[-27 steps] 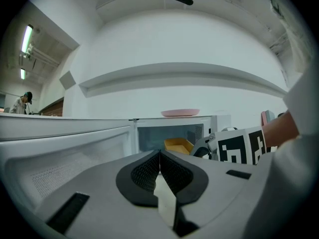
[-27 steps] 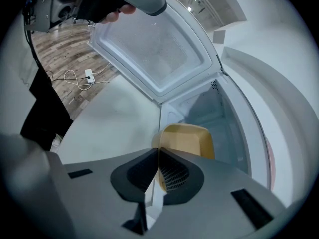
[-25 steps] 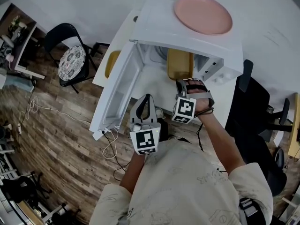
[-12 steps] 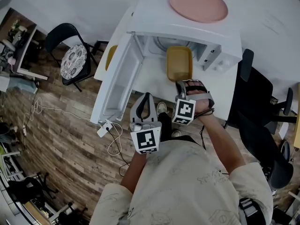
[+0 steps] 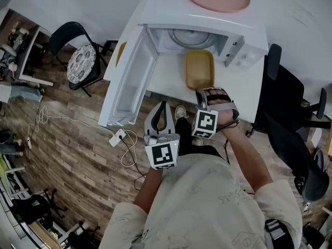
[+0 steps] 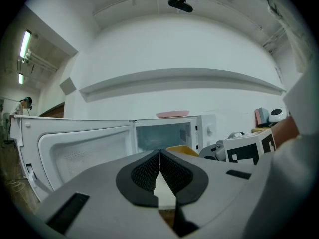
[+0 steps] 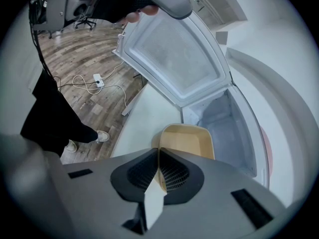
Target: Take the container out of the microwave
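Pinching the yellow container [image 5: 199, 66] by its rim, the right tool [image 5: 200, 93] is closed; left tool [image 5: 162, 106] closed, empty.

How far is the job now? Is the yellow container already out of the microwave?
Done: the microwave door is open, and the yellow container is outside the cavity, over the white table. In hand: the right gripper is shut on its near rim. Left: setting it down and letting go; whether it already rests there is unclear.

the tongs [image 7: 158, 154] are closed on the near rim of a yellow container [image 7: 188, 139], which sits on the white worktop [image 7: 142, 116] before the open microwave [image 7: 222, 121].
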{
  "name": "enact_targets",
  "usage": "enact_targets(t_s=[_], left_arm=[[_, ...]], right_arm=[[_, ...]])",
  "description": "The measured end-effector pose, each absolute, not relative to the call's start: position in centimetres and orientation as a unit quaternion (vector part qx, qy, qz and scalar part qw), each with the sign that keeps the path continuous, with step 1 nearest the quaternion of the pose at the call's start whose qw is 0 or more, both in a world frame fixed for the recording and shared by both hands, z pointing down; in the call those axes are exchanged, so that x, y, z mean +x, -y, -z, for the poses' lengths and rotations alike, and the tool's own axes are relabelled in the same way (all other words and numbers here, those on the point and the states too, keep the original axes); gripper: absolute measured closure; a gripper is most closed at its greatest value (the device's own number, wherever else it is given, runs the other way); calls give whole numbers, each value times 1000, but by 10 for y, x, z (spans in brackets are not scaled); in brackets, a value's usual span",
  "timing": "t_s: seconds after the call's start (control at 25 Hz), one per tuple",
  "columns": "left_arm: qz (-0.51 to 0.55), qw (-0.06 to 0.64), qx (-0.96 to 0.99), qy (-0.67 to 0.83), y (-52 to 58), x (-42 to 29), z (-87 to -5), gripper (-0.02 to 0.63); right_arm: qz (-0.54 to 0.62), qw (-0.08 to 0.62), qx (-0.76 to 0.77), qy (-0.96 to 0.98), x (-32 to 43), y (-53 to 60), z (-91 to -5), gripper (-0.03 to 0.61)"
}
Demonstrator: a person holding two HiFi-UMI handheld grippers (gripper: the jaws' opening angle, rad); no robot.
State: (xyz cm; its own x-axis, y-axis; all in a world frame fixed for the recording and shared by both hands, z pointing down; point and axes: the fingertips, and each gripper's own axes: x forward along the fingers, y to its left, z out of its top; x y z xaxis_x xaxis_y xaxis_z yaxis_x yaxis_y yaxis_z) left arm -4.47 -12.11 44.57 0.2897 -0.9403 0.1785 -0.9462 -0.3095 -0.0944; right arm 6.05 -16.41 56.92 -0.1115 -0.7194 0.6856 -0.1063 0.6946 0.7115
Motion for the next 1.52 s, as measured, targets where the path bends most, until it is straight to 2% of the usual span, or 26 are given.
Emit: enact_targets(t_s=[1.52], left_arm=[[-86,3,813,576,104,-29,-451,605]], right_arm=[[242,616,264,702,76,109,-577,552]])
